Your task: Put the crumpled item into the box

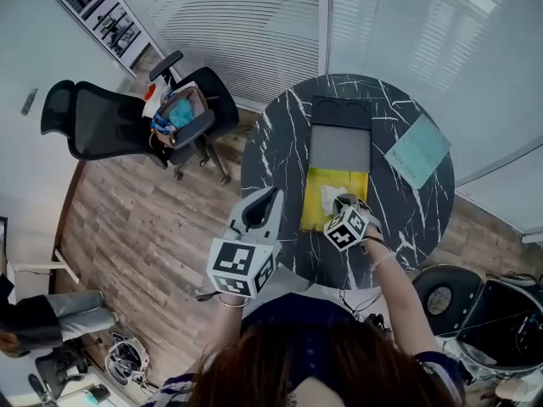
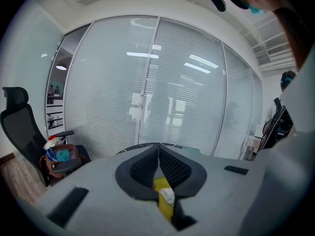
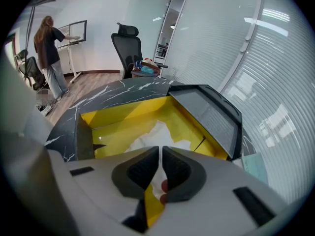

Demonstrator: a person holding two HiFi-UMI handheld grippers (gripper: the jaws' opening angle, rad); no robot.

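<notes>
A white crumpled paper [image 1: 330,197] lies inside the open yellow box [image 1: 314,214], whose grey lid [image 1: 339,147] is folded back flat behind it. In the right gripper view the paper [image 3: 152,134] spreads over the box floor [image 3: 113,132] right up to the jaw tips. My right gripper [image 1: 344,202] hangs over the box's near right part, its jaws closed to a thin slit with white paper showing in it. My left gripper [image 1: 270,200] is raised at the table's left edge, shut and holding nothing; its own view shows the jaws [image 2: 158,156] meeting.
The box stands on a round black marble table [image 1: 271,151]. A pale teal sheet [image 1: 417,151] lies at the table's right. A black office chair [image 1: 110,121] with a bag stands on the wooden floor to the left. Far off, a person [image 3: 49,53] stands at a desk.
</notes>
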